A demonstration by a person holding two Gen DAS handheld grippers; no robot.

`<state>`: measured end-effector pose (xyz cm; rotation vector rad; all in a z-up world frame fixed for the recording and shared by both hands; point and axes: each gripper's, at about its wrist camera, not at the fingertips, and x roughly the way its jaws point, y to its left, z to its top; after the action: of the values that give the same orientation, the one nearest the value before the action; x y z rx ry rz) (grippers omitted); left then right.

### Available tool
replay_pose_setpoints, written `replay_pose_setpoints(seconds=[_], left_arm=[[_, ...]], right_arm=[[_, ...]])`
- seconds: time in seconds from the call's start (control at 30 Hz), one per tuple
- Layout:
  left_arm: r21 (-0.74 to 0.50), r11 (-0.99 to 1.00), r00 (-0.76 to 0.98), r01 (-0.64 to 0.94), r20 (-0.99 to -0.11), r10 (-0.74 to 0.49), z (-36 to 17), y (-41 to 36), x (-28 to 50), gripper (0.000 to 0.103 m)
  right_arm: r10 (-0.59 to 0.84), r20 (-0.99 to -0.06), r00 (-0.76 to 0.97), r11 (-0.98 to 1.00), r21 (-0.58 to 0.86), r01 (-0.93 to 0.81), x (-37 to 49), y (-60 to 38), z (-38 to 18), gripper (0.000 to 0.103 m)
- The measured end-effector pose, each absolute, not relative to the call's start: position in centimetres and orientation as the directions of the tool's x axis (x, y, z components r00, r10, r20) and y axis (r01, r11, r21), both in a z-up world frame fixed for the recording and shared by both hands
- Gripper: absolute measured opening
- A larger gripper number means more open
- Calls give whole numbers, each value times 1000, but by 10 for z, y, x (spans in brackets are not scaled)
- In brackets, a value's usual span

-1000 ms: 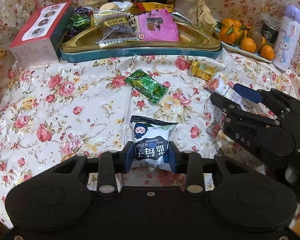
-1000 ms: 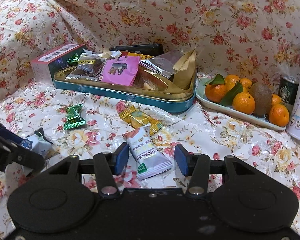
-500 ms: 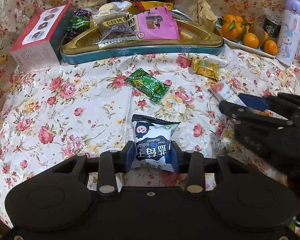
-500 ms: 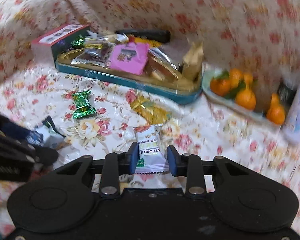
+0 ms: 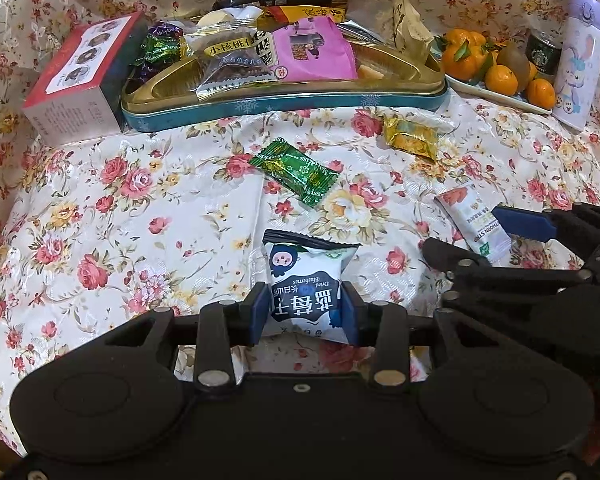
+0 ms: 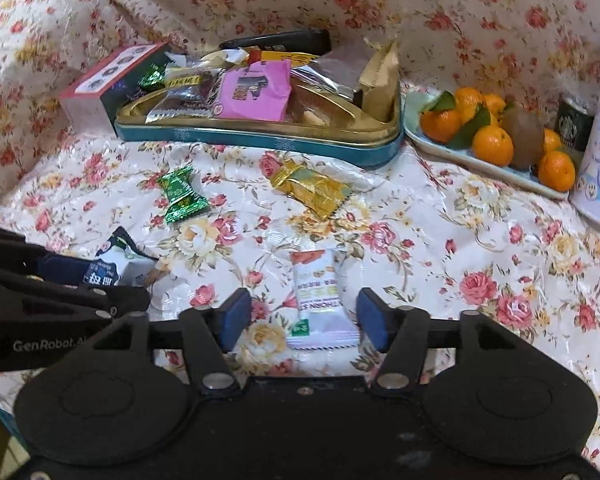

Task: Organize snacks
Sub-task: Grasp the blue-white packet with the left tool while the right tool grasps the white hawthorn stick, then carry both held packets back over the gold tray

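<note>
A: Gripping the blueberry packet (image 5: 306, 292), the left tool (image 5: 305, 308) has both blue pads pressed against the packet's sides; the packet lies on the flowered cloth (image 5: 112, 216) near the bottom of the left wrist view.

B: And the right tool (image 6: 300, 314)?

A: Released. Its jaws have just been opening and now stand apart on either side of the white snack bar (image 6: 320, 300), with a gap between each pad and the wrapper. The bar lies flat on the cloth, its printed end toward the camera.

B: Where are the other loose snacks?

A: A green candy (image 5: 294, 170) lies near the middle of the cloth, and a gold-wrapped sweet (image 5: 412, 136) lies just in front of the tin's right end. Both are well apart from either tool.

B: And the tin?

A: The teal and gold tin (image 5: 284, 102) stands at the back of the cloth. It holds a pink packet (image 5: 312, 54), a clear-wrapped cake (image 5: 228, 64), green and purple candies and a tan bag (image 5: 408, 28). A red and white box (image 5: 80, 80) is touching its left end. To its right, a plate of oranges (image 5: 496, 76), a dark can (image 5: 542, 50) and a lilac bottle (image 5: 580, 60) stand close together.
</note>
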<state>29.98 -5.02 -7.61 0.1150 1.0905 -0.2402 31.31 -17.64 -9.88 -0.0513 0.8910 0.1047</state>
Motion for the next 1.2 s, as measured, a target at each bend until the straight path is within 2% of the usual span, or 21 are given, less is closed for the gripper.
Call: replay_pose_setpoints(seconds=[0.1,0.2,0.43,0.9,1.2], left_arm=[[-31,969,441,244,-887,-140,-76,-49,300,48],[-23,969,455,246,-880,-137,-76,-50,298,46],[15,971,480,239,-871,-105,-69,-50,280,42],[46,974,582,220,-807,-93,-4,-28,201,42],[53,976,617,211,-782,-90,10,-18,139,42]], right_arm=[[68,-769,635,995,10,-95,313,-177,-100,61],[48,-760,649,997,-3,-77,312,-178,-97,23],[62,-732,678,997,19,-71,281,-182,-78,22],[160,-606,779,981,185,-58,165,-176,-14,21],[210,-575,790,957,288,-45,101,-172,-9,21]])
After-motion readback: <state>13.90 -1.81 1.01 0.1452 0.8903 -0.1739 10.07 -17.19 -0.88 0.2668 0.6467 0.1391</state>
